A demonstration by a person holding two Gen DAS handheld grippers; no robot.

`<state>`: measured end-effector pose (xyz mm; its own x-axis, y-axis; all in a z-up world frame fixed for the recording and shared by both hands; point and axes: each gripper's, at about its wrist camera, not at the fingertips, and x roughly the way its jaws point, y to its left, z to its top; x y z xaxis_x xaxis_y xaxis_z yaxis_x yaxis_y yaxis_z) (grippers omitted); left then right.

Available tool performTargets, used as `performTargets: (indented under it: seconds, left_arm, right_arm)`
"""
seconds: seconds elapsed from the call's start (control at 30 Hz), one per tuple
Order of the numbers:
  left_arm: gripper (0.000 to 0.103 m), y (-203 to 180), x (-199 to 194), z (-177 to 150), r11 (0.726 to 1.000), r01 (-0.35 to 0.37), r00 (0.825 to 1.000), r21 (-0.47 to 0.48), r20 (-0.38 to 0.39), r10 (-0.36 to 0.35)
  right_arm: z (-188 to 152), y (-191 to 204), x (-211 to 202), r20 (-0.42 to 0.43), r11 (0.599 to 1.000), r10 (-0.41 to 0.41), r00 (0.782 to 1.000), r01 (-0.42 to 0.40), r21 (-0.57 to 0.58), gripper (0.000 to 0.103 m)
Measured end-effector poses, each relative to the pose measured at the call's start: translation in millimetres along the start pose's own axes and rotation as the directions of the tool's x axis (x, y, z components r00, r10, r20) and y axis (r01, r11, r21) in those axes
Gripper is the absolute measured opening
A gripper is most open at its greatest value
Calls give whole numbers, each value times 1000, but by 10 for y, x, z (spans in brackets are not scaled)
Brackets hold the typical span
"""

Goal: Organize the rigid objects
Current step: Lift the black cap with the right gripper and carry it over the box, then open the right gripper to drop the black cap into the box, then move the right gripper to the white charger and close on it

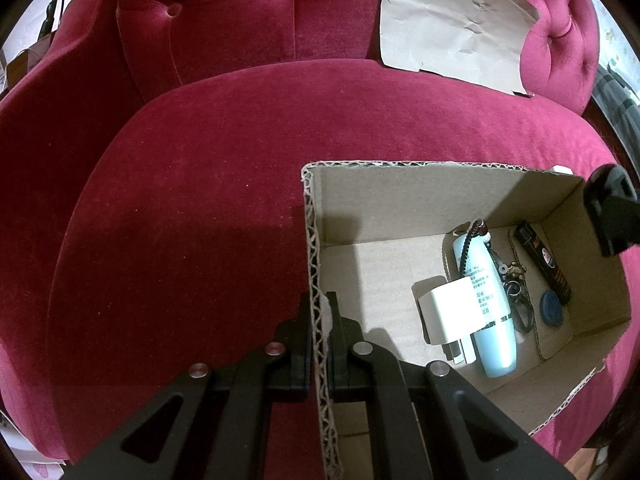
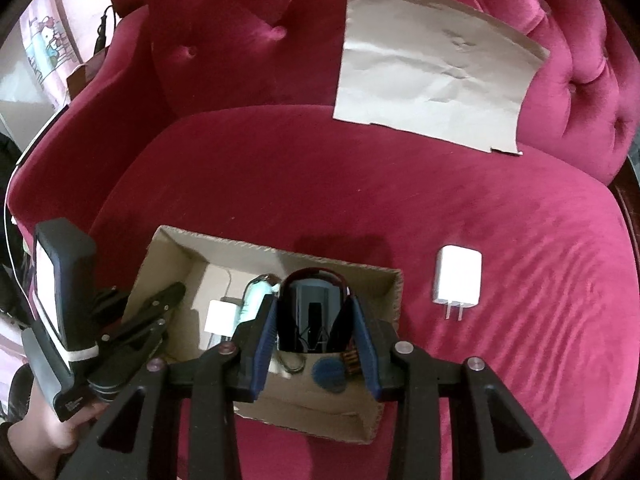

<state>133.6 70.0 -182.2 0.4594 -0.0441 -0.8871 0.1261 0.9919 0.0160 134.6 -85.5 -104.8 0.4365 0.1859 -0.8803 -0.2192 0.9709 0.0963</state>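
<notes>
A red velvet sofa [image 2: 280, 208] carried a cardboard box [image 2: 394, 292]. The left gripper [image 1: 318, 320] pinched the box wall; the right gripper [image 2: 314, 320] held an upright dark glossy object [image 2: 310, 312] over it. A white charger [image 2: 458, 280] lay prongs toward the seat's front edge.

- Print on the pale blue tube [image 1: 486, 300]: too small to read.
- Dark tangle [image 1: 516, 296] beside it, perhaps a keyring: unclear.
- Box floor in the right wrist view: largely hidden behind the glossy black object [image 2: 312, 312].
- Cardboard box [image 1: 420, 196]: near corner cut off by the bottom edge.

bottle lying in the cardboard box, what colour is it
Pale blue bottle with a silver band, clearest in the left wrist view.
</notes>
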Motion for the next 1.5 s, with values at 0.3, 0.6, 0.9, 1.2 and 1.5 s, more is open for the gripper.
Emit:
performTargets:
  seconds: [0.3,0.6,0.9,1.2,1.5]
  left_arm:
    - [5,-1,1,-6,1000,0,1000,0,0,0]
    - [4,-1,1,-4,1000,0,1000,1,0,0]
    - [4,-6,3,1,1000,-1,1000,0,-1,1]
    - [4,-7,3,2,1000,-2,1000,2,0,2]
    - [4,1,8,6,1000,-3,1000,3,-1,3]
  right_arm:
    - [-109,198,157,-23,999,0,1000,-1,-33,40]
    - [-152,258,240,-37,999,-4,999,3,-34,40]
    - [-122,252,232,-17,999,-31,999,30,-27,73]
    - [-102,213,216,8,998,-57,998,57,-23,103]
    - [-105,127,181,19,1000,-28,999,28,-13,103]
